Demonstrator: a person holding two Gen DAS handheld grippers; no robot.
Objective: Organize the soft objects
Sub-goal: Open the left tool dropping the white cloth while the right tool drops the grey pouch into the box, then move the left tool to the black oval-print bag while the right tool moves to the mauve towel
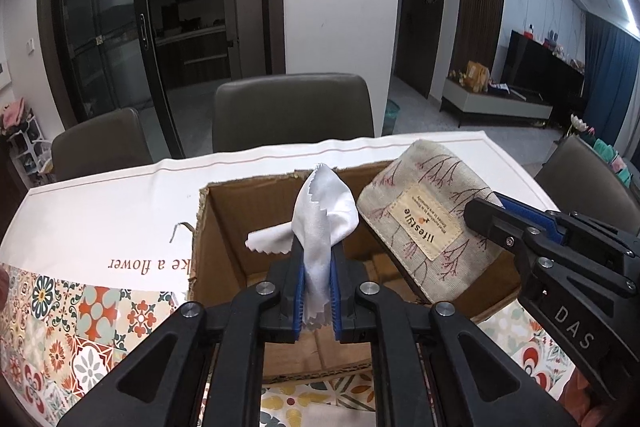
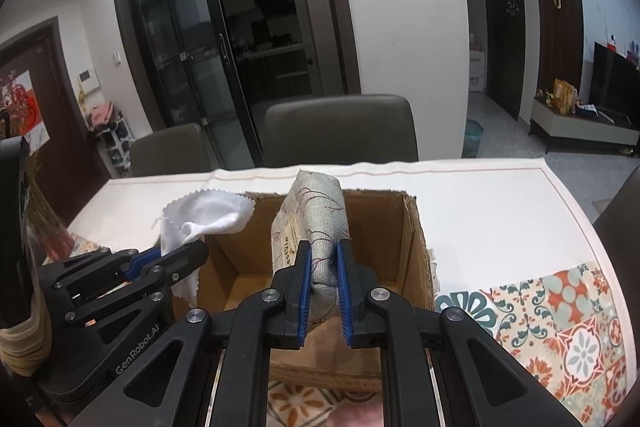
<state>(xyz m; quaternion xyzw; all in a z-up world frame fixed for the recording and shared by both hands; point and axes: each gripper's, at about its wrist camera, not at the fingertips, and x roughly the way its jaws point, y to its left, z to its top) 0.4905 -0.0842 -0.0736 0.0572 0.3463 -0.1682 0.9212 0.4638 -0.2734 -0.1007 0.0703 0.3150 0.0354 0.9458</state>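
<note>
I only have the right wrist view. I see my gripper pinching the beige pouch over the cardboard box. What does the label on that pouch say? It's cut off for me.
Observer: The left wrist view shows the whole label on the beige pouch: it reads "lifestyle", upside down from there.
Operator: How is the white cloth held?
Observer: The left gripper is shut on the white cloth, which sticks up between its blue pads above the cardboard box.
Operator: Any writing on the tablecloth?
Observer: Yes, left of the box the tablecloth has inverted script ending in "a flower".
</note>
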